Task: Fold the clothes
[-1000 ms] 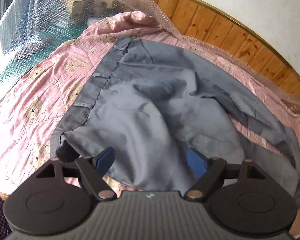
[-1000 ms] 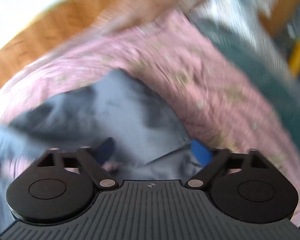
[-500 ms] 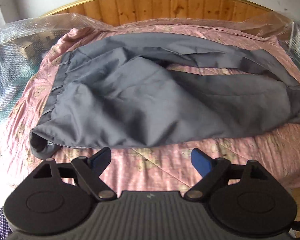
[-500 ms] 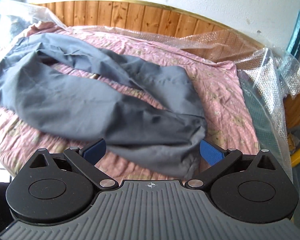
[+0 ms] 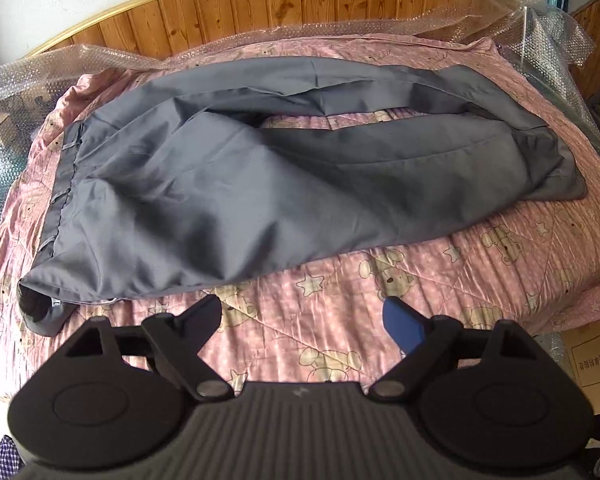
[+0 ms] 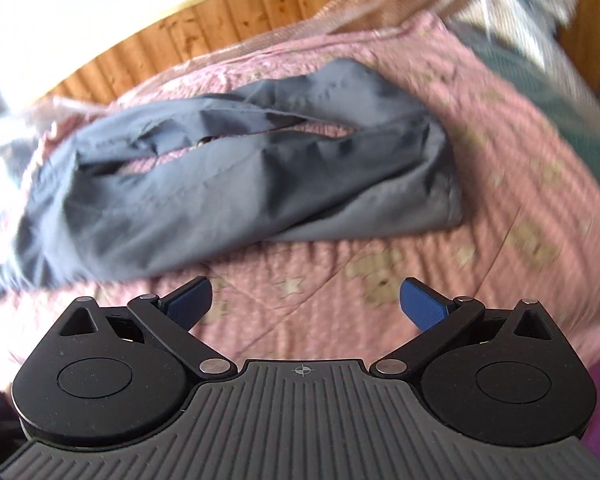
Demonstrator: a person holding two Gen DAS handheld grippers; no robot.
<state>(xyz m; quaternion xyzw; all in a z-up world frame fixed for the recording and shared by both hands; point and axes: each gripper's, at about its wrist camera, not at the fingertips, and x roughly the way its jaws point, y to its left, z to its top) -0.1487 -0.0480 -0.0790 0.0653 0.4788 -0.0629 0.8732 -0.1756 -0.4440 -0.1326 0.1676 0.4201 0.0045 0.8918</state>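
- Grey trousers (image 5: 260, 184) lie spread sideways across a pink bear-print quilt (image 5: 420, 280) on a bed, laid out for folding.
- Left gripper (image 5: 302, 314) and right gripper (image 6: 306, 296) hover near the trousers' front edge, jaws wide, holding nothing.

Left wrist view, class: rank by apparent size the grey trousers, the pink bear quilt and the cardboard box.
1. pink bear quilt, spreading past the trousers on every side.
2. grey trousers.
3. cardboard box, though the frame edge cuts it off, so its true size is unsure.
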